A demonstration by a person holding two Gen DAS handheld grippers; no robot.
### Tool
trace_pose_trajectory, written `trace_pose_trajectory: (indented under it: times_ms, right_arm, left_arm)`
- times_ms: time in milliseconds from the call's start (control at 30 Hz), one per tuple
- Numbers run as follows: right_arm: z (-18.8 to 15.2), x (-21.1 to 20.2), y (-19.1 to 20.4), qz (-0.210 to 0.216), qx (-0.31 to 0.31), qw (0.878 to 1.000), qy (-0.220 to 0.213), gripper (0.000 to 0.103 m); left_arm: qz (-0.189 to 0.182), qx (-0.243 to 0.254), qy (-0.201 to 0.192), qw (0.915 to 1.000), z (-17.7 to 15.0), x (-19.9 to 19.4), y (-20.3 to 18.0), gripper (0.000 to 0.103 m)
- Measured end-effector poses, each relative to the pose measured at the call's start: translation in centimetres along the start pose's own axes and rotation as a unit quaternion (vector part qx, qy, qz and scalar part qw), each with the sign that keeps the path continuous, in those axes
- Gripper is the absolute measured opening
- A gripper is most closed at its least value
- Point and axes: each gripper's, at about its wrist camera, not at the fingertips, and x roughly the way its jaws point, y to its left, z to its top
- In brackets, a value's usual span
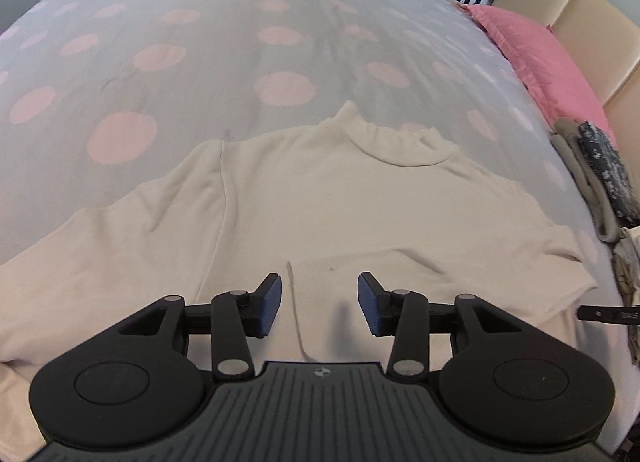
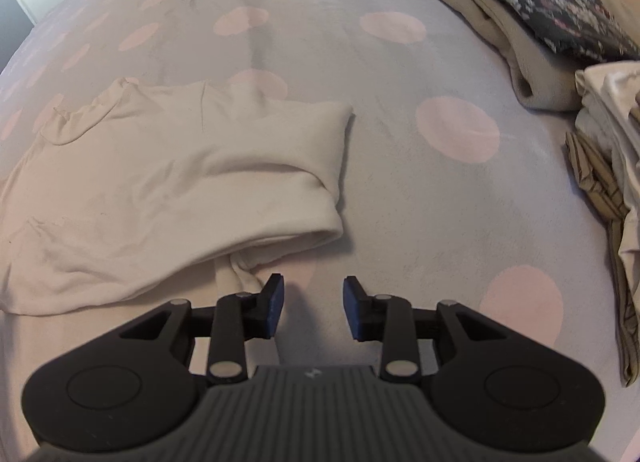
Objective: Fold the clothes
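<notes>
A cream long-sleeved knit top with a short stand-up collar [image 1: 320, 197] lies flat on the bed, spread over a pale grey bedspread printed with large pink dots [image 1: 168, 57]. In the left wrist view the collar points away from the camera. One sleeve runs out flat to the left of the body. On the other side the sleeve has been laid back across the body, leaving a soft rounded fold at that edge, seen clearly in the right wrist view [image 2: 312, 189].

The left gripper [image 1: 319, 304] hangs above the lower part of the cream top, its blue-padded jaws spread apart with nothing between them; only the fabric and a thin seam line show in the gap. The right gripper [image 2: 314, 310] sits just off the folded edge of the top, over bare bedspread, jaws likewise spread and empty. One of its fingers lies close to a small tuck of cream cloth that sticks out from under the fold.

Further from the top, toward the bed's edge, is a stack of folded clothes: beige pieces under a dark floral-print garment [image 2: 552, 1], with more pale crumpled fabric [image 2: 612, 133] beside it. Beyond the collar end lie a pink pillow [image 1: 536, 57] and a beige padded headboard [image 1: 580, 25].
</notes>
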Motion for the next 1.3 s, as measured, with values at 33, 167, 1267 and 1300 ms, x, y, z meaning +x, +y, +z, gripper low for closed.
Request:
trace_pose_trajectory:
  times_ms: [33, 167, 1267, 1300]
  right_arm:
    - [0.0, 0.0, -0.1, 0.000, -0.001, 1.000, 0.000, 0.036]
    - [0.1, 0.1, -0.6, -0.002, -0.002, 1.000, -0.005, 0.036]
    - [1.4, 0.3, 1.9, -0.011, 0.030, 0.998, -0.050, 0.007]
    - [1.5, 0.4, 2.0, -0.011, 0.024, 0.999, -0.045, 0.007]
  left_arm:
    - [-0.004, -0.004, -0.001, 1.0000, -0.1, 0.6, 0.1, 0.040]
    - [-0.005, 0.001, -0.014, 0.9999, -0.6, 2.2, -0.7, 0.024]
    - [0.089, -0.050, -0.126, 0.9868, 6.2, -6.3, 5.1, 0.000]
    - [0.097, -0.050, -0.113, 0.9875, 5.8, -5.7, 5.5, 0.000]
